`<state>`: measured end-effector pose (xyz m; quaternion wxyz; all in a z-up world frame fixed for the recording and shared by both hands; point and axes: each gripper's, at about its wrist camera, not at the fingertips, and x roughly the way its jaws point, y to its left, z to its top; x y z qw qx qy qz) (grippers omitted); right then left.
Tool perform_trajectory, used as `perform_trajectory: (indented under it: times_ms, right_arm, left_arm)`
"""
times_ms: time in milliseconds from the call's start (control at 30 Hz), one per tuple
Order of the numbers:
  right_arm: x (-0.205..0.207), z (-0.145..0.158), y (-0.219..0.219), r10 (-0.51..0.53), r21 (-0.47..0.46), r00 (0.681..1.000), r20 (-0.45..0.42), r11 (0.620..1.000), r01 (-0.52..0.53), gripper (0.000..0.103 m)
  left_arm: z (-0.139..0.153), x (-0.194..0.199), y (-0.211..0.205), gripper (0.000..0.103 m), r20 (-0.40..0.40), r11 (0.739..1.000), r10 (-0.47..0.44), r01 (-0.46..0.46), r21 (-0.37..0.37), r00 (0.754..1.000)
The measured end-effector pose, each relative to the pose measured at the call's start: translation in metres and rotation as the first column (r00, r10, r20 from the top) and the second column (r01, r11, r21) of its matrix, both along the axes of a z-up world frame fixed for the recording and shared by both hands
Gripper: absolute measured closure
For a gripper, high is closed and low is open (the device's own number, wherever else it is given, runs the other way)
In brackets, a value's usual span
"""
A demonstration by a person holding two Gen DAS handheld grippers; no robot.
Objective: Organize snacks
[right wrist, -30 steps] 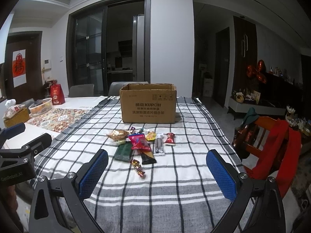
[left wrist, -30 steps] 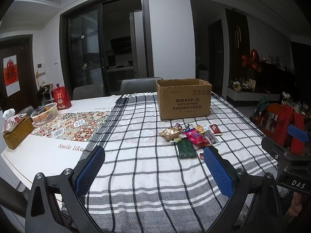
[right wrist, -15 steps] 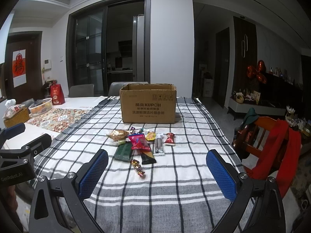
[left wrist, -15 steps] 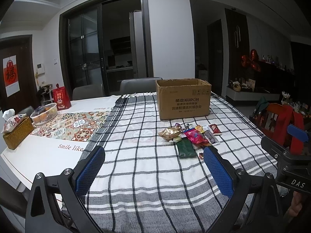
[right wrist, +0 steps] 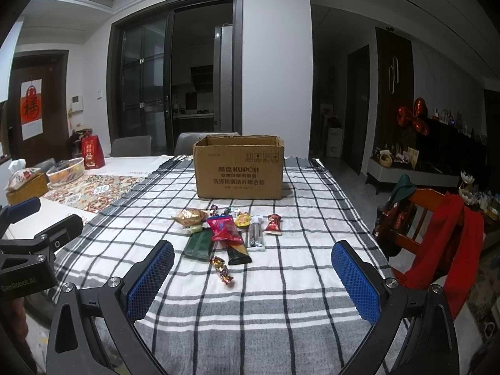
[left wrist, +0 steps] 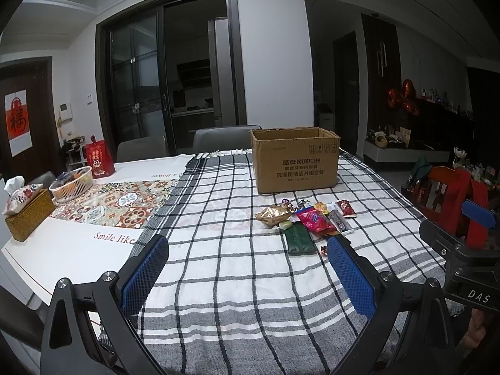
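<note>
The snacks [right wrist: 225, 234] lie in a small loose group on the checked cloth [right wrist: 250, 306], in front of the open cardboard box [right wrist: 239, 167], which stands a little behind them and apart. I think the box is the place where they must go.

They look very light, thin and soft: a dark green flat packet [right wrist: 197, 243], a red bag [right wrist: 223, 228] that lies partly over other packets, a gold crinkled packet [right wrist: 189, 215], and a wrapped candy [right wrist: 222, 269] nearest to the right gripper [right wrist: 252, 276]. Foil wrappers are probably slippery and they crush easily, so a gentle pinch is better. For the candy, the middle body or a twisted end seems a good place to hold; for flat packets, an edge that lifts from the cloth.

Both grippers hover over the near part of the table and hold nothing. The left gripper [left wrist: 250, 270] has its fingers spread wide, and the right one too.

Nothing stands between the grippers and the snacks. The overlapping packets may drag each other, and the soft cloth can wrinkle under a finger. On the far left are a white basket [left wrist: 72, 183], a tissue box [left wrist: 28, 215] and a red gift bag [left wrist: 99, 158], well apart. A wooden chair with red cloth [right wrist: 443, 234] stands beside the right edge of the table.
</note>
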<state>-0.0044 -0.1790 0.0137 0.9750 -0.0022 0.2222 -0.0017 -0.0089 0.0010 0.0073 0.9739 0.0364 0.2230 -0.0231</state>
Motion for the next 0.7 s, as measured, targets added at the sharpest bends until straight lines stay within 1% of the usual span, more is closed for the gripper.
perform_trajectory:
  times_ms: [167,333,500,667,700]
  right_arm:
    - [0.0,0.0,0.001,0.012,0.0,1.0,-0.006,1.0,-0.012,0.001]
    - [0.004,-0.008,0.002,0.025,-0.007,1.0,-0.012,1.0,-0.025,0.001]
    - [0.016,-0.02,0.005,0.052,-0.004,0.998,-0.042,0.999,-0.053,0.001]
    - [0.034,-0.034,0.008,0.084,-0.007,0.994,-0.071,0.996,-0.085,0.002]
    - [0.036,-0.036,0.009,0.088,-0.008,0.993,-0.075,0.996,-0.089,0.005]
  left_arm:
    - [0.0,-0.001,0.001,0.0,0.002,1.0,-0.005,0.005,-0.002,1.0]
    - [-0.002,0.002,0.002,0.0,-0.013,1.0,-0.01,0.01,0.003,1.0]
    - [-0.011,0.015,0.003,0.001,-0.047,1.0,-0.02,0.02,0.005,0.999]
    - [-0.023,0.034,0.001,0.006,-0.082,0.999,-0.036,0.037,0.006,0.996]
    - [-0.025,0.038,0.0,0.006,-0.089,0.999,-0.038,0.039,0.006,0.995]
